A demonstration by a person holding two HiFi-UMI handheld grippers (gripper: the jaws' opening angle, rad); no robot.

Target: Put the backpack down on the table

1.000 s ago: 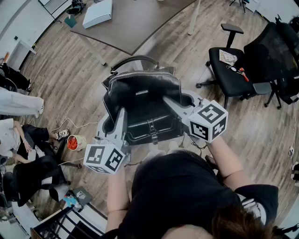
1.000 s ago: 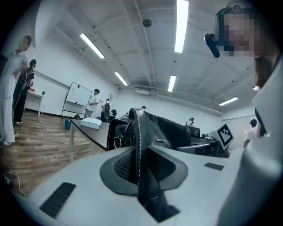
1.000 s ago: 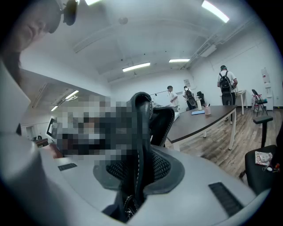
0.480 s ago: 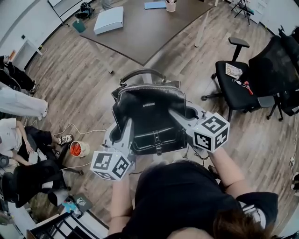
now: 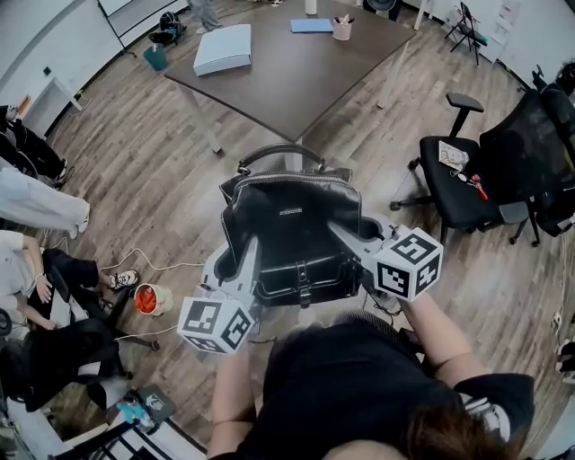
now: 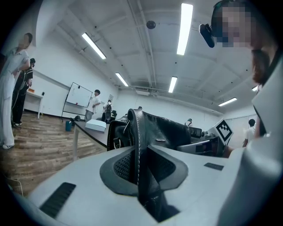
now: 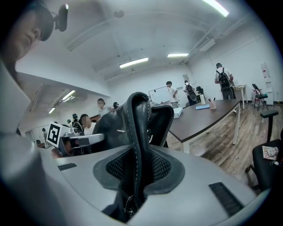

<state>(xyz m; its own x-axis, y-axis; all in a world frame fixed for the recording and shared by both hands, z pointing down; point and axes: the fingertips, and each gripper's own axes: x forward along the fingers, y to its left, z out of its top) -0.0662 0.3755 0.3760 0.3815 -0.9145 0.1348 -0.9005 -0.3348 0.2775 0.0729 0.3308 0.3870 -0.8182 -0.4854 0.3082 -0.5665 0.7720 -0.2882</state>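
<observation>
Hanging in the air above the wood floor, the black leather backpack stands upright between both grippers. Its top handle points toward the counter and lies just short of the counter's near corner, so the backpack is not yet set down. The left gripper has its jaws clenched on the backpack's left side; in the left gripper view a stitched leather edge runs up between the ribbed pads, and both pads press on it. The right gripper is likewise clamped on the right side, where a stitched fold is pinched between its pads and a metal zip pull shows low in the gap. Each gripper reaches in from the person's side, with its marker cube nearest the body. On the counter, well apart from the backpack, lie a white box, a blue sheet and a cup. A black office chair stands to the right of the counter with small items on its seat.
</observation>
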